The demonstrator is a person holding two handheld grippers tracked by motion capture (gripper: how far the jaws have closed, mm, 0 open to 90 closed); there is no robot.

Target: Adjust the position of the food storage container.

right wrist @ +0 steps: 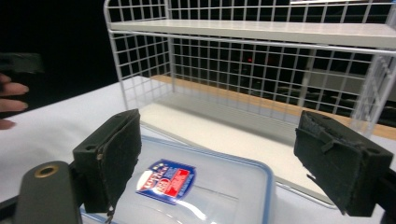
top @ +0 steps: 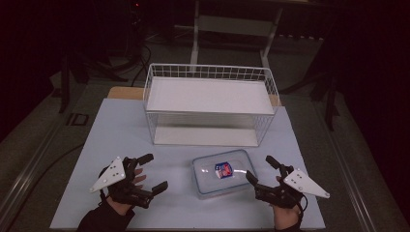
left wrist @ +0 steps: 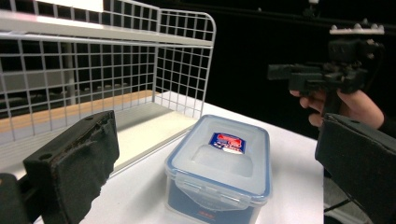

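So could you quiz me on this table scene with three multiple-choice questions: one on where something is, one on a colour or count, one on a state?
1. Where does the plastic box sit?
A. On the table in front of the wire rack
B. On the rack's top shelf
C. On the floor

2. What colour are the lines of the box lid's rim?
A. Red
B. Blue
C. Green

3. How do the right gripper's jaws stand?
A. Clamped on the box
B. Shut on nothing
C. Open, holding nothing

Answers:
1. A: the high view shows the box on the pale table, on the person's side of the rack.
2. B: the left gripper view shows blue lines around the clear lid.
3. C: the right gripper view shows its two black jaws wide apart above the box, pressing on nothing.
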